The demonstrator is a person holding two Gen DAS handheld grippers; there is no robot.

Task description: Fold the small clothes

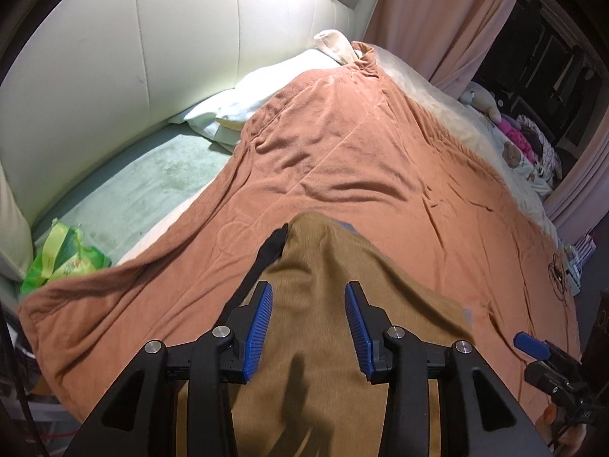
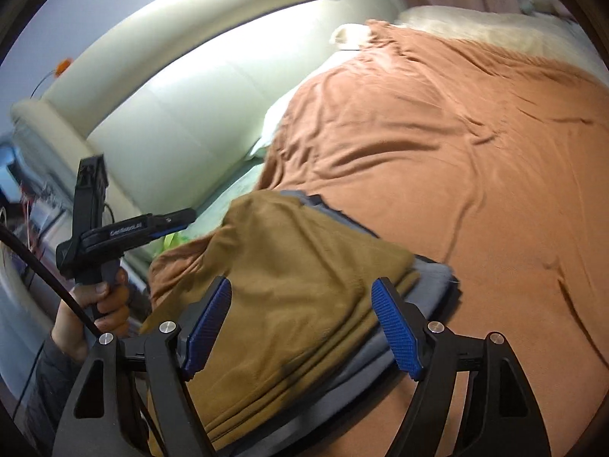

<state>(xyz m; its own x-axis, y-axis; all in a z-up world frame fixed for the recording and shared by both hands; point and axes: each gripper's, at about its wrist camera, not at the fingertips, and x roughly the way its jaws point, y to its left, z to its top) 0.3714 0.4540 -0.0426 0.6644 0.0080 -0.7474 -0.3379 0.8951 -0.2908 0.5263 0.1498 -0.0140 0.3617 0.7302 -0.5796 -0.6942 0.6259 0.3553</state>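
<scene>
The olive-brown garment [image 2: 297,285] lies folded on top of a grey garment [image 2: 430,285], both at the near edge of the orange blanket [image 2: 456,133] spread over the bed. The left gripper [image 1: 308,301] hangs above the brown cloth with its blue pads apart, released and pressing on nothing. The right gripper [image 2: 300,297] stands wide and released too, the cloth lying below its jaws. Far left, a cream headboard [image 1: 114,57] rises behind white pillows [image 1: 247,103], and a green plastic bag [image 1: 64,259] sits on the pale green sheet [image 1: 125,198].
</scene>
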